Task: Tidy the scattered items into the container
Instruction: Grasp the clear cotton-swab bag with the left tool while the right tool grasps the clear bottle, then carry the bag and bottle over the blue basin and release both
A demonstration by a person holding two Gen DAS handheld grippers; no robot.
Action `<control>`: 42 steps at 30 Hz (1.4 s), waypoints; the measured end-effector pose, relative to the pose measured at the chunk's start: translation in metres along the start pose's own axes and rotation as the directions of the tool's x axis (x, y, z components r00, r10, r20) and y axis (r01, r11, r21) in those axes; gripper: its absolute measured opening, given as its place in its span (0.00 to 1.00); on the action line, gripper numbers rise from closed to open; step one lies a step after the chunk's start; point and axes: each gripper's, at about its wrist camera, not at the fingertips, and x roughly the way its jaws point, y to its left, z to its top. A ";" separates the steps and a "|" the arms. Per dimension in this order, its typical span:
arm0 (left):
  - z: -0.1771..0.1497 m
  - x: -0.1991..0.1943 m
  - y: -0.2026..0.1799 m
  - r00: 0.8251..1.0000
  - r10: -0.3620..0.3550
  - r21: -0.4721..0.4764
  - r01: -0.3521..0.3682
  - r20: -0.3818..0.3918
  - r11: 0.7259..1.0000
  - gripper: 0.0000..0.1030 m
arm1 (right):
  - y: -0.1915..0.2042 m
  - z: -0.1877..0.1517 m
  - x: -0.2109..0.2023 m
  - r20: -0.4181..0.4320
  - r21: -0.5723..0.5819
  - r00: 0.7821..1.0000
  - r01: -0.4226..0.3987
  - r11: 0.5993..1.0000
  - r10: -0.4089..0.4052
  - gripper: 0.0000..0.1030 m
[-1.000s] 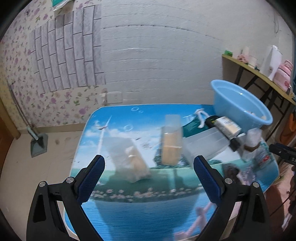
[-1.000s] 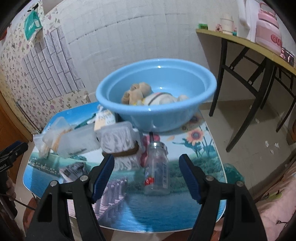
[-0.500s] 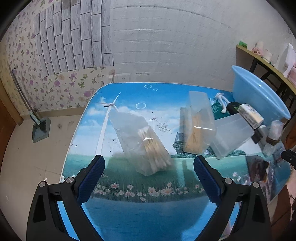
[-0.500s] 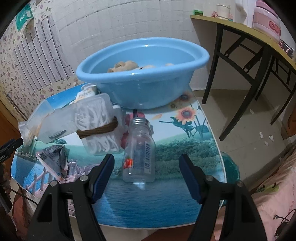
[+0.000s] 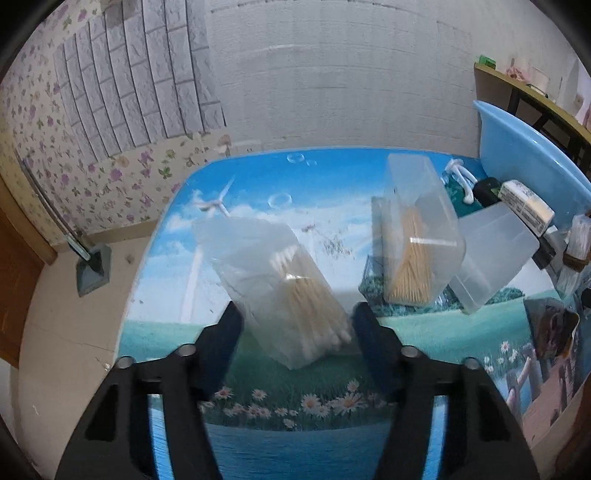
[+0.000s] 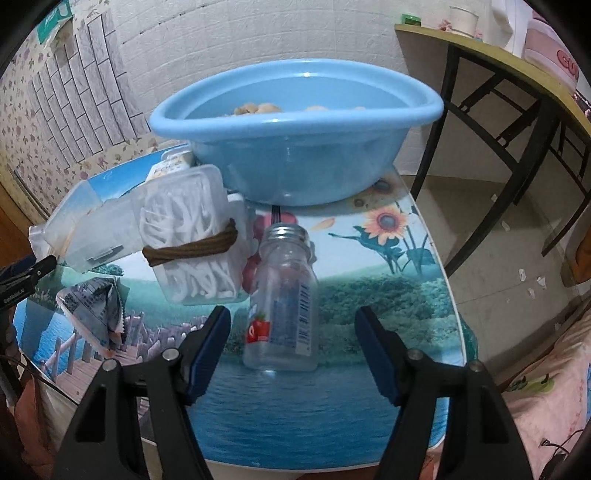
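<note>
left gripper (image 5: 297,325) straddling swab bag (image 5: 275,288) (fingers apart), basin (image 6: 295,129) beyond

You've got a dustpan (image 5: 92,266) on the floor by the floral wallpaper (image 5: 55,155), side shelf (image 6: 491,55) (black legs) holding a pink appliance (image 6: 550,55), white cup (image 6: 463,18).

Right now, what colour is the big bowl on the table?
Light blue. The bowl shows best in the right wrist view, standing on the table.
</note>
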 end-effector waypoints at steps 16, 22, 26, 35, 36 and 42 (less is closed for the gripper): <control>-0.007 -0.050 0.007 0.996 -0.046 -0.029 0.048 0.079 0.998 0.42 | 0.006 -0.006 -0.009 0.010 -0.033 0.999 -0.050 0.998 0.051 0.38; -0.003 -0.093 -0.003 0.986 -0.050 0.009 0.049 0.157 0.999 0.42 | 0.001 -0.003 -0.029 0.057 0.000 0.994 -0.095 0.996 0.094 0.38; 0.002 -0.116 -0.014 0.975 -0.090 0.032 0.085 0.205 0.996 0.42 | 0.004 0.001 -0.053 0.135 -0.021 0.987 -0.090 0.996 0.092 0.38; 0.016 -0.128 -0.048 0.959 -0.177 0.097 0.159 0.222 0.982 0.42 | 0.004 0.006 -0.070 0.185 -0.026 0.973 -0.138 0.990 0.140 0.38; 0.019 -0.130 -0.053 0.957 -0.184 0.106 0.164 0.224 0.981 0.42 | 0.003 0.006 -0.071 0.193 -0.026 0.971 -0.142 0.989 0.145 0.38; 0.037 -0.134 -0.080 0.945 -0.236 0.162 0.202 0.226 0.966 0.42 | 0.005 0.012 -0.084 0.223 -0.039 0.962 -0.151 0.988 0.156 0.38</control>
